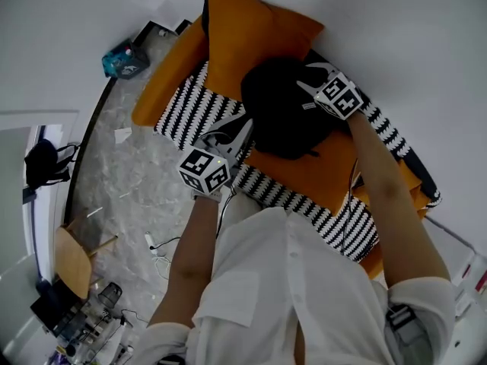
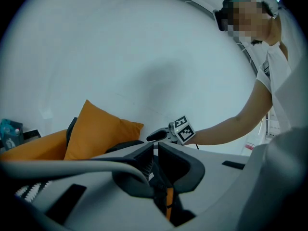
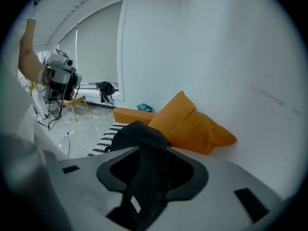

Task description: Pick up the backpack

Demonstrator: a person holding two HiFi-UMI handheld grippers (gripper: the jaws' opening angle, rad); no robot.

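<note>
The orange sofa (image 1: pixel 335 175) is carrying everything here, with a black-and-white striped blanket (image 1: pixel 190 105) spreading across its seat and an orange cushion (image 1: pixel 251 29) leaning at the wall end. The black backpack (image 1: pixel 285 109) is lying on the seat just below that cushion. It is slumping soft, so it is probably calling for a hold on each side. The left gripper (image 1: pixel 237 131) is sitting at the bag's left edge with its jaws together, clamping a thin black strap (image 2: pixel 158 179), likely as the lifting anchor. The right gripper (image 1: pixel 310 78) is angling down onto the opposite side. Its jaws are standing wide, with a fold of the bag's black fabric lying between them, seemingly not pinched.
</note>
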